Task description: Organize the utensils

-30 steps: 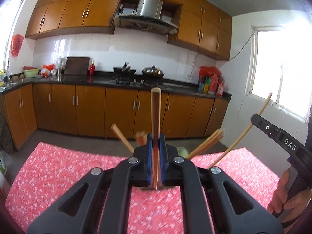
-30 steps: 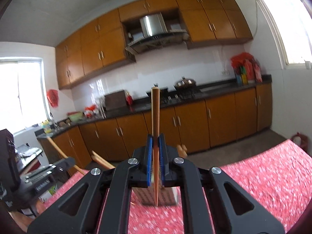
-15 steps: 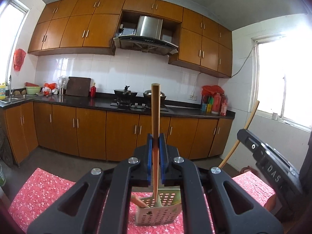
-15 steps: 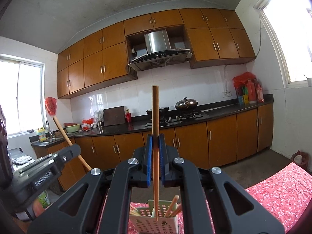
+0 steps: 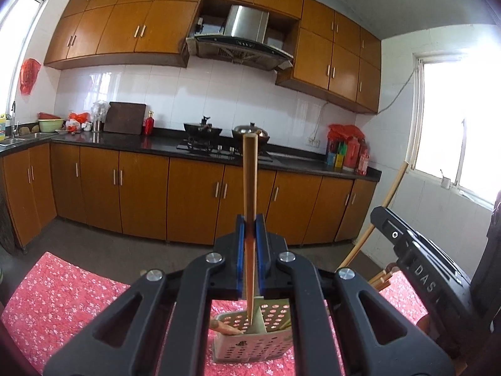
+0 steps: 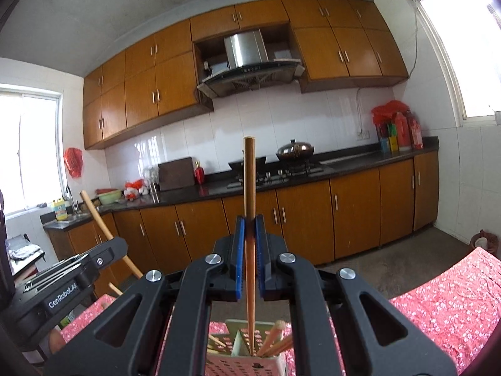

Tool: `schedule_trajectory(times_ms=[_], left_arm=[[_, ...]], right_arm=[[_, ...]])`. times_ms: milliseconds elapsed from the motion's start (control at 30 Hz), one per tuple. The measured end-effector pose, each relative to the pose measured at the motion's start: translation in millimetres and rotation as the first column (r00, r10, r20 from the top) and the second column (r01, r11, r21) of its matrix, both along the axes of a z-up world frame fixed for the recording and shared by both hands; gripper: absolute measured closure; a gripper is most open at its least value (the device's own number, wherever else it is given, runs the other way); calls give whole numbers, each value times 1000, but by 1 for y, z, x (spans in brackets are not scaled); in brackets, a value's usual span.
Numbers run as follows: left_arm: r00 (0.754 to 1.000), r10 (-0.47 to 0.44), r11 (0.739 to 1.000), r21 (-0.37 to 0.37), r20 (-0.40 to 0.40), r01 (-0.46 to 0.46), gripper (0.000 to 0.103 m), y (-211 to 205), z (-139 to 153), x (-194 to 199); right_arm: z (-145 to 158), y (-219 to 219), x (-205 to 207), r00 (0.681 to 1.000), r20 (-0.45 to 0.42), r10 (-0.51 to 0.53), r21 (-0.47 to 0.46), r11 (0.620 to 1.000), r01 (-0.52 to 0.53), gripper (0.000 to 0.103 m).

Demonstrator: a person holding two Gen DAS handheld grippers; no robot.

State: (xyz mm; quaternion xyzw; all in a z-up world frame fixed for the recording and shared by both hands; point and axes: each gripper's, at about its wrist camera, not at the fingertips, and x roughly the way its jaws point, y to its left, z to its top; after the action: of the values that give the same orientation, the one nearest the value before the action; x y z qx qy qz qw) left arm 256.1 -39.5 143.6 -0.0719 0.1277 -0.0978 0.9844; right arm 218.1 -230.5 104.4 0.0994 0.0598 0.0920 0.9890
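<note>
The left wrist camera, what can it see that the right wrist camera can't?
Only the left wrist view shows the right hand-held gripper from the side, marked DAS, with its chopstick slanting up beside the bright window.

Only the right wrist view shows the left hand-held gripper from the side, marked GenRobot.AI, and the sink tap.

Both show a chopstick clamped upright between blue pads, the perforated utensil holder on the red flowered cloth, the stove and orange cabinets.

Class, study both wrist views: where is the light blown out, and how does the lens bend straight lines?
Left wrist view: the window at right is washed out white, and the wall cabinets bow. Right wrist view: windows at both edges glare, the countertop curves, and dark vignetting fills the corners.
</note>
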Motion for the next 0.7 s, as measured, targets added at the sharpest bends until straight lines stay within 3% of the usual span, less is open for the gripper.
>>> schedule_trajectory(times_ms=[100,200,367,433,500,700], left_arm=[[1000,6,1000,2,-19,-6,92,-1,-5,4],[1000,18,1000,-3,-20,-18,82,5,-3,0],[999,40,999,-17,0,-40,69,20,5,-17],[999,52,999,-10,11,-51,62,27,7,-29],[998,56,998,-3,20,-56,55,34,8,-45],[997,77,996,50,21,-78,23,50,-7,-99]], right_arm=[[-2,0,-4,1000,-9,4,-7,1000,-4,91],[1,-3,-8,1000,-8,-5,-5,1000,5,67],[11,-14,-20,1000,-3,-18,0,1000,18,66],[15,-18,-30,1000,-2,-22,-3,1000,22,60],[18,-20,-44,1000,1,-23,-12,1000,23,47],[12,-17,-85,999,-18,-29,-60,998,28,12]])
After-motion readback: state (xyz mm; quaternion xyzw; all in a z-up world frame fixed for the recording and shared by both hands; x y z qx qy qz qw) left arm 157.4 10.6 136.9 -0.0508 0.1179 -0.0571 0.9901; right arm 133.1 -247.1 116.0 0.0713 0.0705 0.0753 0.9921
